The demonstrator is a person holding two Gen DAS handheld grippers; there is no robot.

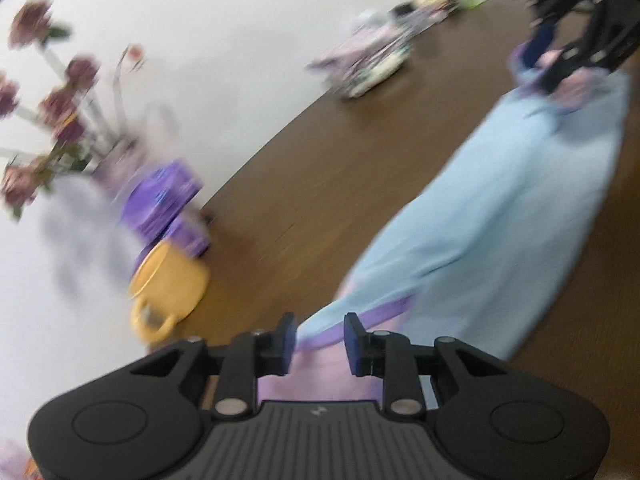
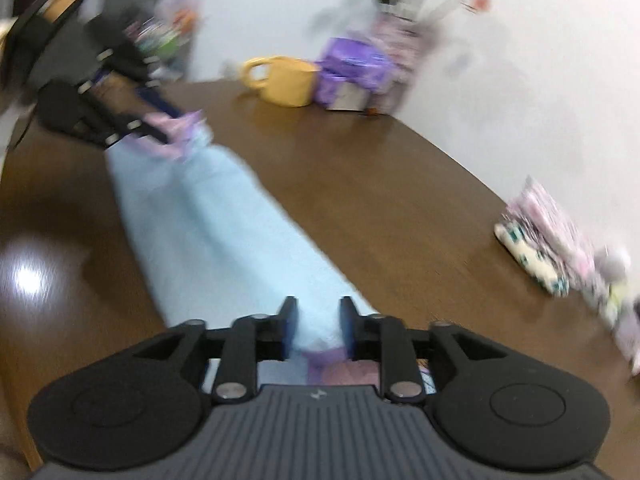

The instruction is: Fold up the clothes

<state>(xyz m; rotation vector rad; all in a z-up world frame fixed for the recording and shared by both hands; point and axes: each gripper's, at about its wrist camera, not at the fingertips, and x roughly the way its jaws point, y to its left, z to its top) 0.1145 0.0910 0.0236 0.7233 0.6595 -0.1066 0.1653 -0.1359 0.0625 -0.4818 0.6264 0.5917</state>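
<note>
A light blue garment (image 1: 500, 200) with purple and pink trim lies as a long strip on the brown table (image 1: 320, 152). In the left wrist view my left gripper (image 1: 320, 330) stands open over the near end, the purple edge lying between the fingers and the pads apart from it. My right gripper (image 1: 550, 66) shows blurred at the strip's far end. In the right wrist view the garment (image 2: 224, 232) runs away from my right gripper (image 2: 318, 314), which is open with cloth in the gap. The left gripper (image 2: 168, 120) sits at the pink and purple far end.
A yellow mug (image 1: 168, 284) and a purple box (image 1: 164, 208) stand by the white wall, with a vase of dried flowers (image 1: 48, 100) behind. A patterned folded pile (image 2: 548, 240) and small items lie along the table's far edge. Both views are motion-blurred.
</note>
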